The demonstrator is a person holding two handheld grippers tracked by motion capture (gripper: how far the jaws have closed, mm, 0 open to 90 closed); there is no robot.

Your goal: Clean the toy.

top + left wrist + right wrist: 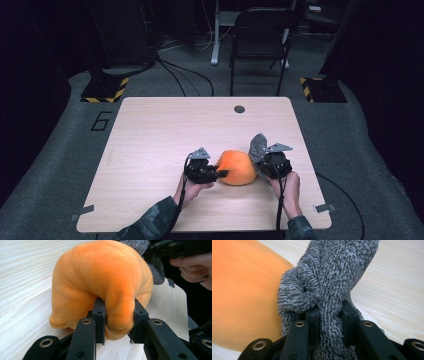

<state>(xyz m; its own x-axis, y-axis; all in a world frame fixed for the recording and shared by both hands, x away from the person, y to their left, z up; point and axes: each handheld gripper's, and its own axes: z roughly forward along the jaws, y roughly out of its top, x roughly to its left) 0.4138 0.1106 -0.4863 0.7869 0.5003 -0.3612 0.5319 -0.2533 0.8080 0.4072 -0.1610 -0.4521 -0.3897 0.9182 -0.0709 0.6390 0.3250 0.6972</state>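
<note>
- Left gripper (223, 173): jaws pinching a fold of the orange plush (100, 285) at its near edge; the fabric bulges out between the pads.
- Plush sits on the table (160, 130), directly ahead of the left gripper and touching it, squeezed between both grippers.
- Right gripper (261, 161): jaws clamped on a bunched grey cloth (329, 285); the cloth sticks up past the tips.
- Cloth lies against the plush's side, on the left in the right gripper view.
- High view: plush just left of the right gripper, cloth peak above its body, both hands at the near table edge.
</note>
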